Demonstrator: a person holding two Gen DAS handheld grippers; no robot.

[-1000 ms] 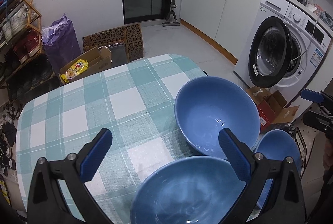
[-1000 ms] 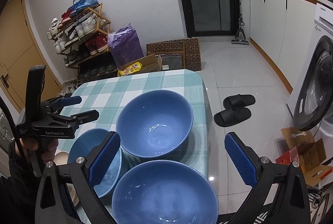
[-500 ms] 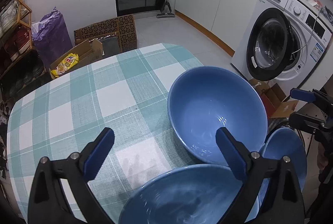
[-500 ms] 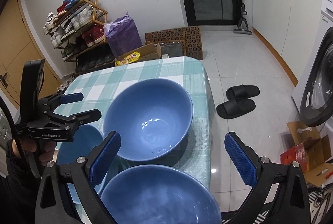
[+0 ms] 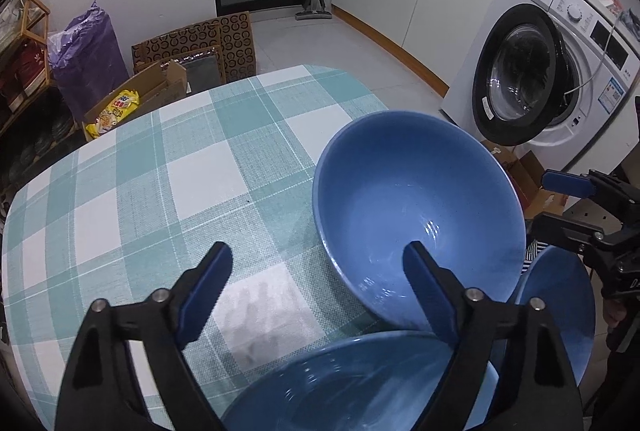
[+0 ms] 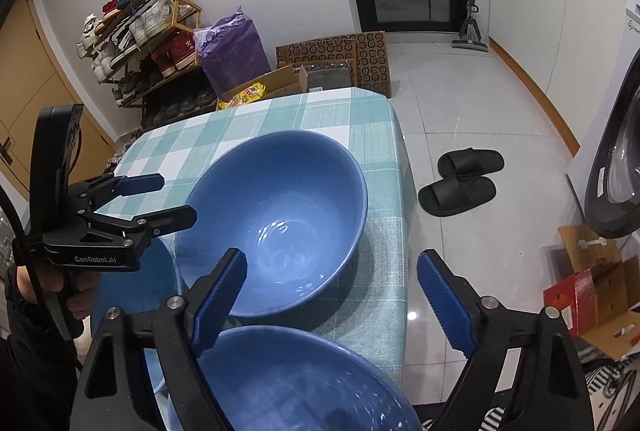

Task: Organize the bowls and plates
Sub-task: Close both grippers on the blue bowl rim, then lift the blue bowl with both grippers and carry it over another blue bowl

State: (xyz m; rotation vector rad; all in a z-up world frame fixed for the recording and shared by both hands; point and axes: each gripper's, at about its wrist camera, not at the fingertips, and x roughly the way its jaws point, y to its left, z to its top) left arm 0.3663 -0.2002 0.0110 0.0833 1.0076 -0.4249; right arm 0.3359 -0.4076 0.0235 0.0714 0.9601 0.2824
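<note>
Over three blue bowls [image 6: 276,227], both hand-held grippers closing, holding nothing

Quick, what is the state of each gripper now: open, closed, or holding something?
Left gripper: jaws closing, nothing pressed; the far blue bowl's rim sits between the fingers.
Right gripper: jaws closing, holding nothing, above the near blue bowl.

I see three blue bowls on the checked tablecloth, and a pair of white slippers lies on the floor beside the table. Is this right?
Not quite: the slippers are black, not white, as the right wrist view shows. The rest holds: three blue bowls, the far bowl, the near bowl and the left bowl, are on the checked tablecloth.
</note>
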